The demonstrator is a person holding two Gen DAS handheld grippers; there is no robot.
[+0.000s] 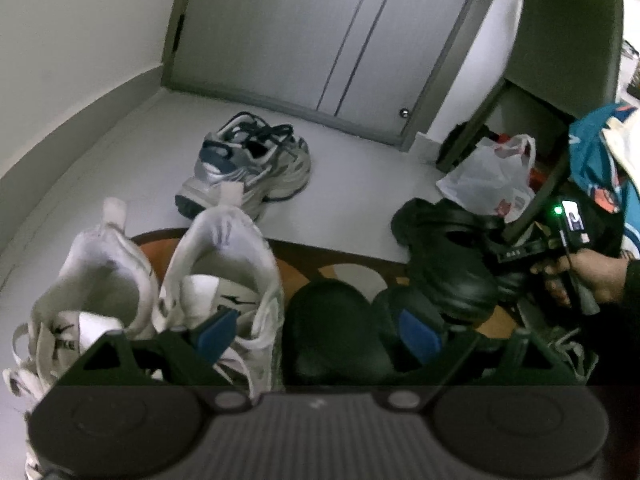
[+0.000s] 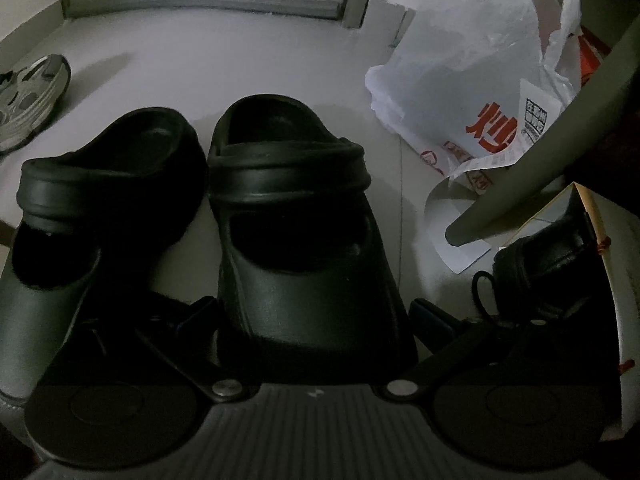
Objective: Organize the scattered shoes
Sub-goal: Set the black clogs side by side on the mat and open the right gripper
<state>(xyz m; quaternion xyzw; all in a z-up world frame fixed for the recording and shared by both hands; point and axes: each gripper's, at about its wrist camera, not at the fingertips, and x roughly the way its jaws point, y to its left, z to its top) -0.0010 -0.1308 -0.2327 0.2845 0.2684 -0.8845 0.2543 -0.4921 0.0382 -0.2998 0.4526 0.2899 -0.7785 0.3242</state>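
My left gripper [image 1: 320, 332] is open, its blue pads wide apart. One pad hangs over the right of two white sneakers [image 1: 224, 264]; the other white sneaker [image 1: 96, 300] stands beside it. A black clog [image 1: 328, 328] lies between the fingers, untouched. My right gripper [image 2: 316, 312] is shut on the toe of a second black clog [image 2: 292, 220], with a pad pressed against each side. Its mate [image 2: 100, 200] sits just left of it. In the left wrist view that held clog [image 1: 444, 256] looks tilted over the mat. A grey and blue running shoe [image 1: 248, 164] lies alone on the floor.
A brown patterned mat [image 1: 304, 264] lies under the shoes. A white plastic bag [image 2: 472, 72] with red print sits at the right beside a grey furniture leg [image 2: 540, 160]. A closed door [image 1: 320, 32] is behind. A black laced shoe [image 2: 548, 256] shows at the far right.
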